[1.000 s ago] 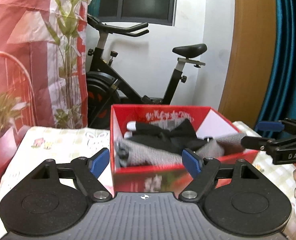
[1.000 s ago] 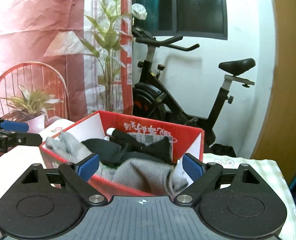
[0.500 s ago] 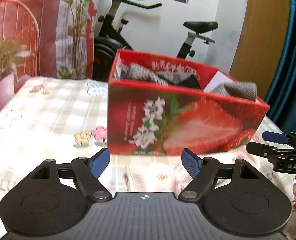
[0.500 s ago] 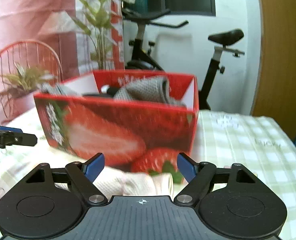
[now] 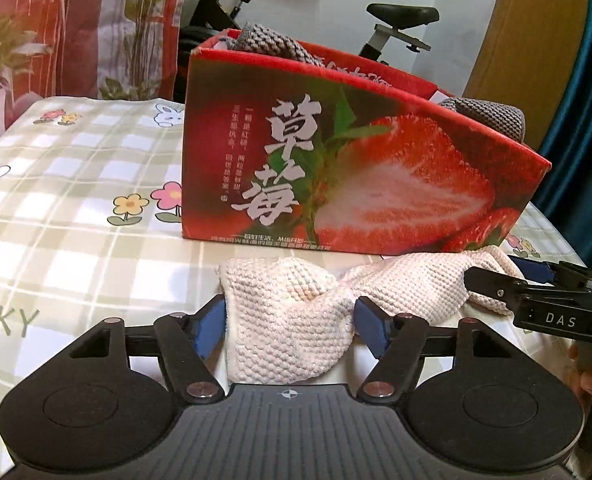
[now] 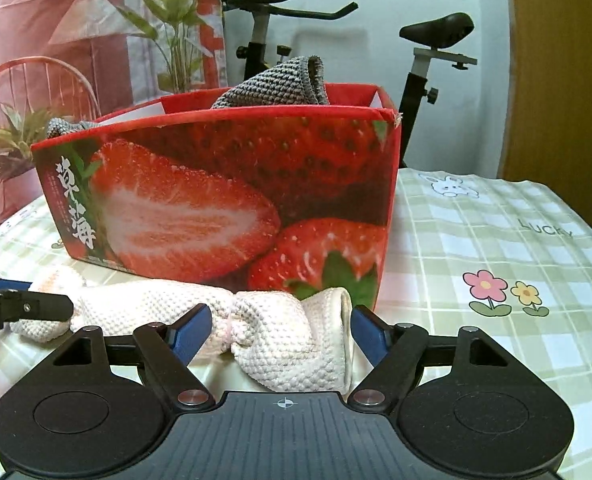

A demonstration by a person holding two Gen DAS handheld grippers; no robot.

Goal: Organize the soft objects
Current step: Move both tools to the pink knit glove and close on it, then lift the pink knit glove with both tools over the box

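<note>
A cream knitted cloth (image 5: pixel 296 320) lies on the table in front of a red strawberry box (image 5: pixel 356 168). My left gripper (image 5: pixel 289 326) is open with the cloth's left end between its blue pads, which touch its sides. My right gripper (image 6: pixel 281 330) is open around the cloth's other end (image 6: pixel 291 336). The box (image 6: pixel 223 188) holds grey knitted cloths (image 5: pixel 271 44) (image 6: pixel 271 84) that poke above its rim. The right gripper also shows at the right edge of the left wrist view (image 5: pixel 544 304). The left gripper shows at the left edge of the right wrist view (image 6: pixel 19 304).
The table has a green checked tablecloth (image 5: pixel 67 184) with flowers and rabbits. Behind it stand an exercise bike (image 6: pixel 428 52), a potted plant (image 6: pixel 7 152), a red chair (image 6: pixel 35 84) and a pink curtain. A teal curtain (image 5: pixel 584 92) hangs at the right.
Both grippers have come down from above the box to table level in front of it. They now straddle the two ends of the cream cloth.
</note>
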